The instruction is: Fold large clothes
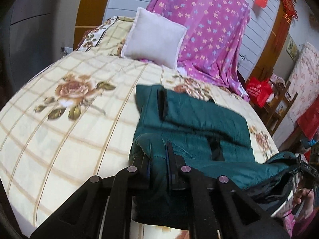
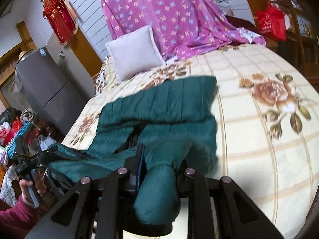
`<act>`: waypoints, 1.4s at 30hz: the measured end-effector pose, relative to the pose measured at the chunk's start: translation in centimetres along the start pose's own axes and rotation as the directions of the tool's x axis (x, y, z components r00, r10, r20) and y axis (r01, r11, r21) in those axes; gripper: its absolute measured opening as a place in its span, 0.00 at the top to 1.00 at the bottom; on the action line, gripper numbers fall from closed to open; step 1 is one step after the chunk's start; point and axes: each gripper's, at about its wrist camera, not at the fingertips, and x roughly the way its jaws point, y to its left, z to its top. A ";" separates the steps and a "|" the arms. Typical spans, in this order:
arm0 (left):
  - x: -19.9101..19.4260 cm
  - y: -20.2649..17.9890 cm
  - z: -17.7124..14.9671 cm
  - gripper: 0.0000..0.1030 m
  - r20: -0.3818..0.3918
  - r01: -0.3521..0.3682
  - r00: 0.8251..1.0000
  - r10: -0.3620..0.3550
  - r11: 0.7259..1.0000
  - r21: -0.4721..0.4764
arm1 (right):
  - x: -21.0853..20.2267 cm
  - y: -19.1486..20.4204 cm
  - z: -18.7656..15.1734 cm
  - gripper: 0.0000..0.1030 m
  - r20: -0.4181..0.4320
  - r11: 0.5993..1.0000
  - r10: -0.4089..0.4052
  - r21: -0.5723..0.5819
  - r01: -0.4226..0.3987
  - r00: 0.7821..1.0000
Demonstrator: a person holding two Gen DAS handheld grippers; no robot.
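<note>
The jacket (image 1: 199,123) lies on the bed (image 1: 69,119), its near edge raised off it. The pillow (image 1: 155,37) sits behind the jacket, leaning against the draped sheet (image 1: 209,29) behind it.

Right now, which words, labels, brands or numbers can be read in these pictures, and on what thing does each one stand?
"DA": partial white letters on the right gripper; the rest is cut off.
Red bag: white print, too blurred to read.
Red banner: gold characters, too small to read.
Fridge sticker: unreadable.
Green jacket: no text shows.

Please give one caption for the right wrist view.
Right claw shut on a green quilted garment over a floral bedspread.
</note>
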 end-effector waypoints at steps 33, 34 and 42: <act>25.6 0.3 11.7 1.00 -0.047 -0.176 0.984 0.173 0.983 -0.060 | 23.7 -9.8 13.8 0.57 -0.039 0.965 -0.148 0.212 0.153 0.988; 25.7 0.3 11.7 1.00 -0.048 -0.172 0.984 0.169 0.983 -0.062 | 23.1 -9.6 13.9 0.49 -0.024 0.968 -0.136 0.208 0.138 0.990; 25.2 0.9 12.0 0.97 -0.051 -0.120 0.992 0.115 0.987 -0.108 | 16.6 -6.3 13.7 0.33 0.132 0.979 -0.178 0.122 0.162 0.975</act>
